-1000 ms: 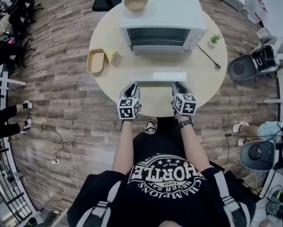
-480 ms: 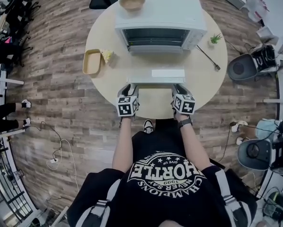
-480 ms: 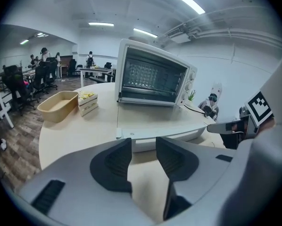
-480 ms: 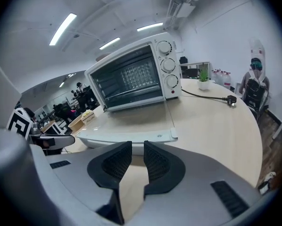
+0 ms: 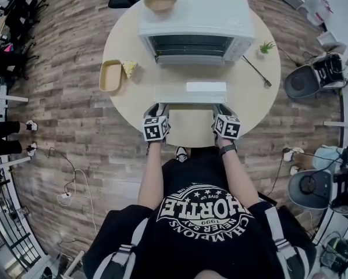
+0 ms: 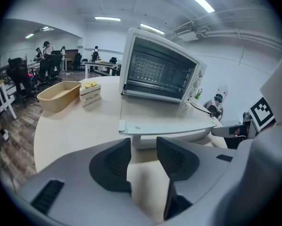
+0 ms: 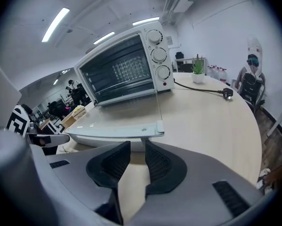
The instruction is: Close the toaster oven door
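We are standing at the near edge of a round desk (image 5: 261, 86) with a gripper in each hand. The toaster oven (image 5: 194, 16) sits at the far side of the desk. Its door (image 5: 188, 92) is still open, folded down flat toward us with the glass facing up. The door handle (image 6: 193, 135) runs along the near edge of the door.

Our left gripper (image 6: 143, 147) is at the near left end of the door. Its jaws are opening and stand clearly apart. The handle lies just beyond their tips, and the pads press on nothing. Our right gripper (image 7: 137, 149) is at the near right end of the door. Its jaws are also opening, with a narrower gap, and the handle is just ahead of them. Nothing is gripped there either, and only bare desk shows between the pads.

A wooden bowl (image 5: 160, 0) rests on the far left corner of the oven's top. To the left of the oven, a shallow tan tray (image 5: 110, 75) lies on the desk, with a piece of sandwich (image 5: 129, 68) just beside it on the right. To the right of the oven stands a small potted plant (image 5: 266, 47). A black power cord (image 5: 256, 71) trails from there toward the near right rim of the desk.
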A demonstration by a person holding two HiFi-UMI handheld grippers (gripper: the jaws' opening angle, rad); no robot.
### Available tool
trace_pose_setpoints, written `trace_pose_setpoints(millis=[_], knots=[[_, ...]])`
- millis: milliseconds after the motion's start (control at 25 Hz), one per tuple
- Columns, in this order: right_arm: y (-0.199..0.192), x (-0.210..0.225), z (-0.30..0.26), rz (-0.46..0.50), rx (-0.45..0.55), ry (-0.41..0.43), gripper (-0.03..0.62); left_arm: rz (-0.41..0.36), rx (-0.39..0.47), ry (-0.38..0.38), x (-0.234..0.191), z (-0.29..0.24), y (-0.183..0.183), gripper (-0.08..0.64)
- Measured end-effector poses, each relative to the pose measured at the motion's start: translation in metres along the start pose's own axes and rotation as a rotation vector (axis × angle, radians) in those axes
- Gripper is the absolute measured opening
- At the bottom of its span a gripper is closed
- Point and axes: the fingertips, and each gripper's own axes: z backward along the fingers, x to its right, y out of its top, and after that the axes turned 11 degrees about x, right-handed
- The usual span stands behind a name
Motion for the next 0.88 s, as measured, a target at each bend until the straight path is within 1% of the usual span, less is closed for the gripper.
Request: trace_pose_setpoints(millis=[280,440,600,800,880], knots=[[-0.005,0.007,-0.005,0.018,-0.028,-0.017,0.12,0.039,-0.018,0.021,-0.009,-0.007,-0.006,0.185],[-0.004,0.011,-0.007,0.017,-0.029,-0.032,0.12,0.029,-0.024,0.028,-0.011,-0.011,-0.006,0.176],[-0.001,0.012,-0.01,0.024,-0.025,-0.033,0.117,0.012,-0.029,0.041,-0.013,-0.014,-0.006,0.145],[-0.002,0.019,-0.012,0.029,-0.041,-0.051,0.094,0.029,-0.037,0.054,-0.013,-0.017,-0.007,0.084],[-0.003,0.019,-0.012,0.03,-0.044,-0.051,0.092,0.023,-0.034,0.064,-0.013,-0.018,-0.008,0.081]])
